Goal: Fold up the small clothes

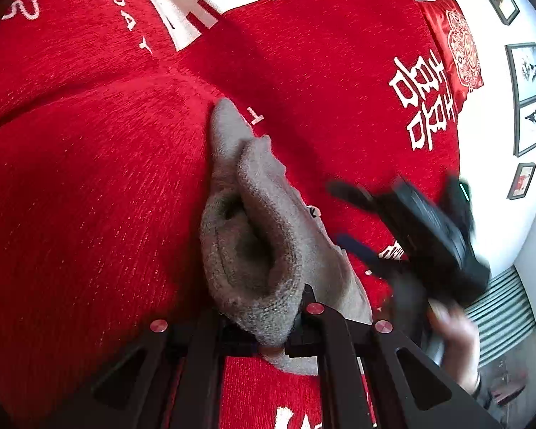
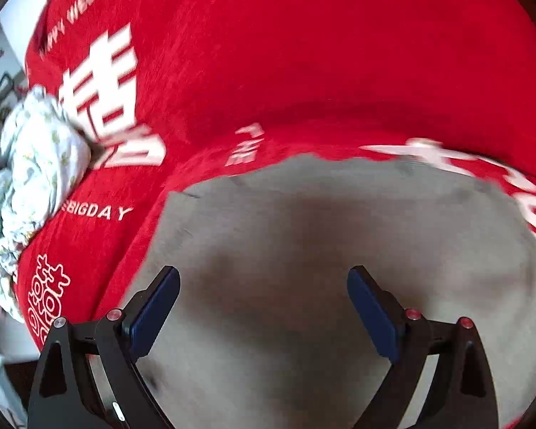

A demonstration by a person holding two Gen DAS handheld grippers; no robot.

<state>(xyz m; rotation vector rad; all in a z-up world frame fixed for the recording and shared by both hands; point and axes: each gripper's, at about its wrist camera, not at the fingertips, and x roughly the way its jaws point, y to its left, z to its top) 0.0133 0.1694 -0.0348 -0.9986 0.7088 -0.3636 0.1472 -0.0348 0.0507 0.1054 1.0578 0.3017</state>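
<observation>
A small grey knit garment (image 1: pixel 257 221) lies on a red bedspread (image 1: pixel 89 178), bunched into a raised fold with one tip pointing away. My left gripper (image 1: pixel 268 343) is shut on the near edge of this garment. In the right wrist view the same grey cloth (image 2: pixel 303 232) spreads flat under my right gripper (image 2: pixel 264 307), which is open, its blue pads (image 2: pixel 157 307) wide apart just above the cloth. The right gripper also shows blurred in the left wrist view (image 1: pixel 421 236), to the right of the garment.
A crumpled white floral cloth (image 2: pixel 35 164) lies at the left edge of the bed. A red pillow (image 1: pixel 453 46) sits at the head. Framed pictures (image 1: pixel 529 96) hang on the white wall, and a radiator (image 1: pixel 504 307) stands beside the bed.
</observation>
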